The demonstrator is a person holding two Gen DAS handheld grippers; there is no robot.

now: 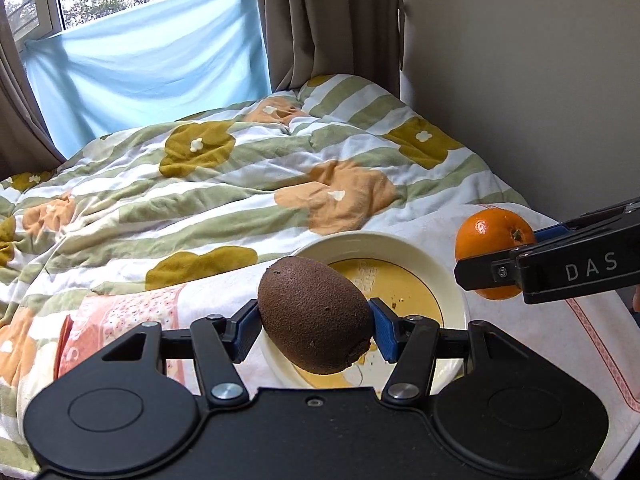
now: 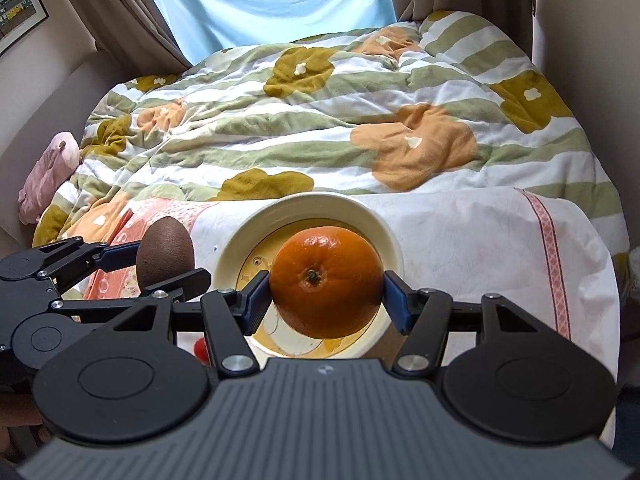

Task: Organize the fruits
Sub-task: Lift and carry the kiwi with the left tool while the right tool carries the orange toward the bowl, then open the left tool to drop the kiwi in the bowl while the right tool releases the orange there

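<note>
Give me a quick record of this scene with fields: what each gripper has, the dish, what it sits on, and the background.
left gripper: shut on kiwi, held above the plate
right gripper: shut on orange, stem end facing the camera
plate: cream rim, yellow centre, no fruit resting in it, a few crumbs
surface: white cloth with pink trim laid over the bed
bedding: striped floral quilt
background: blue sheet across the window, brown curtains
</note>
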